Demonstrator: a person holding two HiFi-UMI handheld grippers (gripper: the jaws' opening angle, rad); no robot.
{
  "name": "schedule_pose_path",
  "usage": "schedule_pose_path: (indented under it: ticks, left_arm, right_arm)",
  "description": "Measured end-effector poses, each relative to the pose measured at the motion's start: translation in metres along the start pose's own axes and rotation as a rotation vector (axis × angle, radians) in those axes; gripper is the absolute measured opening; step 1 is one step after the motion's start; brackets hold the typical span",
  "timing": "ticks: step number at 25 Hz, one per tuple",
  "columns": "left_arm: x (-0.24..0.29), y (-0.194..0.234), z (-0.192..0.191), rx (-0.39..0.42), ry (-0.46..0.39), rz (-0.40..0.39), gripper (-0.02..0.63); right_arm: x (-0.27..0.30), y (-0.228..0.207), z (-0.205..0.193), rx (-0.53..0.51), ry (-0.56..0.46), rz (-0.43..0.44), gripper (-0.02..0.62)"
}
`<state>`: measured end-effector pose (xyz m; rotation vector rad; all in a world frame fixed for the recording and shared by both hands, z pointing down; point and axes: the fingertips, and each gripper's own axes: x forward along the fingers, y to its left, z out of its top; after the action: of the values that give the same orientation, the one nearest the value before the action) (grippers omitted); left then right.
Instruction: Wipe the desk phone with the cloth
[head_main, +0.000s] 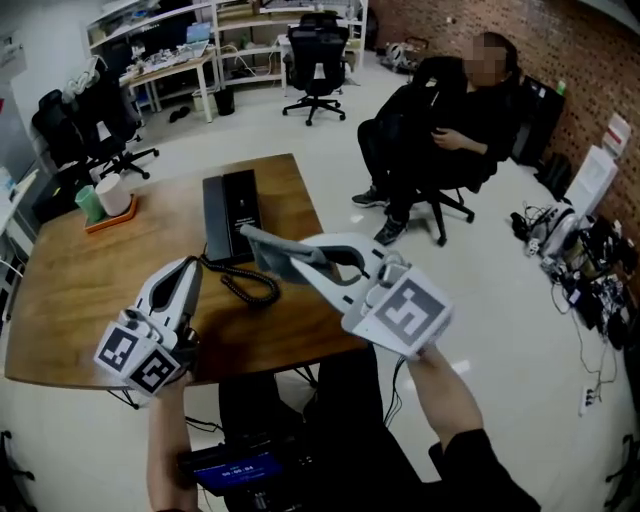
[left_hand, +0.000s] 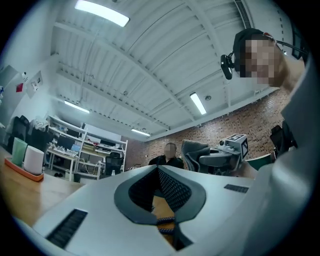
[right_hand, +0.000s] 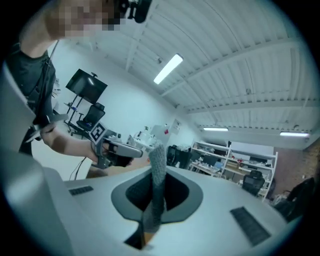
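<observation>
Your right gripper (head_main: 295, 260) has the cloth (head_main: 268, 245): its fingers (right_hand: 176, 192) are clenched on a grey fold that stands up between them in the right gripper view. In the head view the free end of the cloth reaches out left, over the near right corner of the phone (head_main: 230, 215). Whether it touches the phone cannot be told from here.

The phone lies flat on the worktop (head_main: 80, 290), with its long axis running straight away from you. Most of it is therefore ahead of the cloth and a little to its left. Judging from that, the wipe should go forward along that axis, from the near end to the far end, and not sideways.

Your left gripper (head_main: 190, 270) sits low at the phone's near end, just beside the coiled cord (head_main: 250, 288). Its fingers are closed tip to tip, with nothing seen between the pads. The cord only shows through the gap behind them. That gripper is the nearer one for steadying the phone, but the cord between your two grippers could snag the cloth.
</observation>
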<state>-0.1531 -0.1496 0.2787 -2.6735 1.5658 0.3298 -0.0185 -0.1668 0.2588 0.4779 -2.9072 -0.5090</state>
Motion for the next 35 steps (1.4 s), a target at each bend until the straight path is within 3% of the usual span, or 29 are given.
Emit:
schedule_pose_path:
  ticks: [5,13,19,25,30,35]
  left_arm:
    - [0.006,0.060,-0.011,-0.019,0.038,0.052,-0.009]
    - [0.019,0.145,-0.046,-0.028,0.174,0.158,-0.009]
    - [0.023,0.149,-0.055,0.052,0.234,0.196,-0.009]
    - [0.025,0.146,-0.060,0.043,0.264,0.224,-0.009]
    - [0.025,0.146,-0.058,0.047,0.268,0.234,-0.009]
    - [0.025,0.144,-0.060,0.042,0.276,0.236,-0.009]
  right_arm:
    - [0.073,-0.042,-0.023,-0.033,0.098,0.013,0.025]
    - [0.187,-0.069,-0.039,-0.094,0.225,0.047,0.025]
    - [0.257,-0.086,-0.059,-0.176,0.330,0.022,0.025]
    - [0.293,-0.110,-0.067,-0.281,0.375,-0.074,0.025]
    - [0.294,-0.097,-0.084,-0.321,0.422,-0.001,0.025]
    - [0.267,-0.043,-0.090,-0.350,0.449,0.188,0.026]
